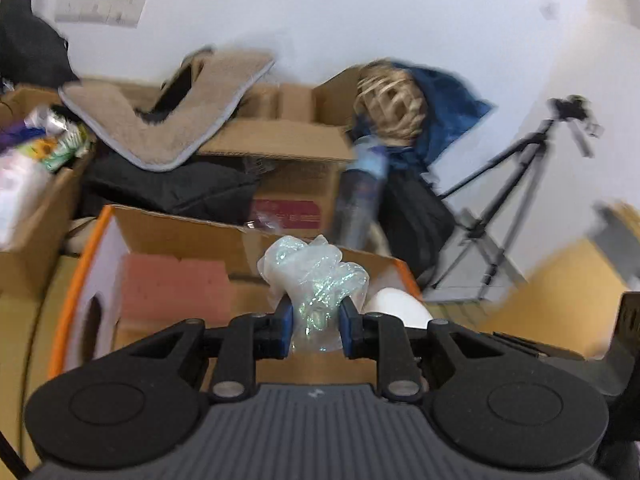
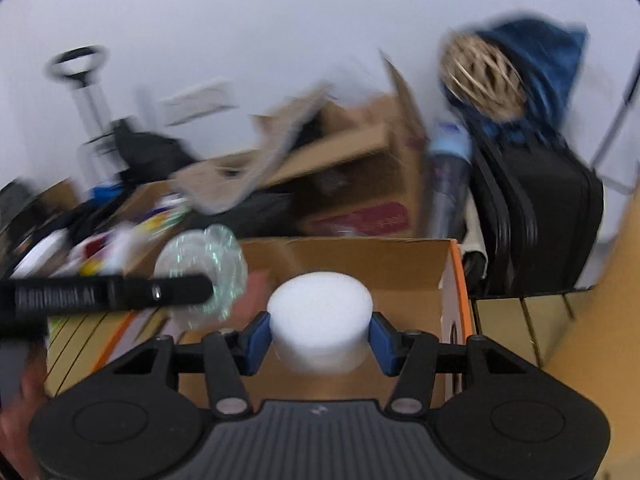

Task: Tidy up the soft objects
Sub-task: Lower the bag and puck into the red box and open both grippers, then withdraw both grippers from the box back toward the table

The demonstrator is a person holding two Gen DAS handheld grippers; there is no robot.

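Observation:
My left gripper (image 1: 316, 320) is shut on a crumpled clear iridescent plastic wad (image 1: 314, 276), held above an open cardboard box with an orange rim (image 1: 96, 240). A pink sponge block (image 1: 176, 288) lies inside the box. My right gripper (image 2: 320, 332) is shut on a white foam cylinder (image 2: 320, 316) over the same box (image 2: 452, 280). The cylinder also shows in the left wrist view (image 1: 396, 312). The left gripper's finger (image 2: 120, 292) and the wad (image 2: 200, 276) appear at the left of the right wrist view.
Behind the box stand more cardboard boxes (image 1: 288, 152), a beige mat (image 1: 168, 112), black cloth (image 1: 172, 188), a water bottle (image 1: 360, 196), a wicker ball (image 1: 392, 100) on blue fabric, a black case (image 2: 536, 216) and a tripod (image 1: 508, 192). A box of packets (image 1: 36, 160) is left.

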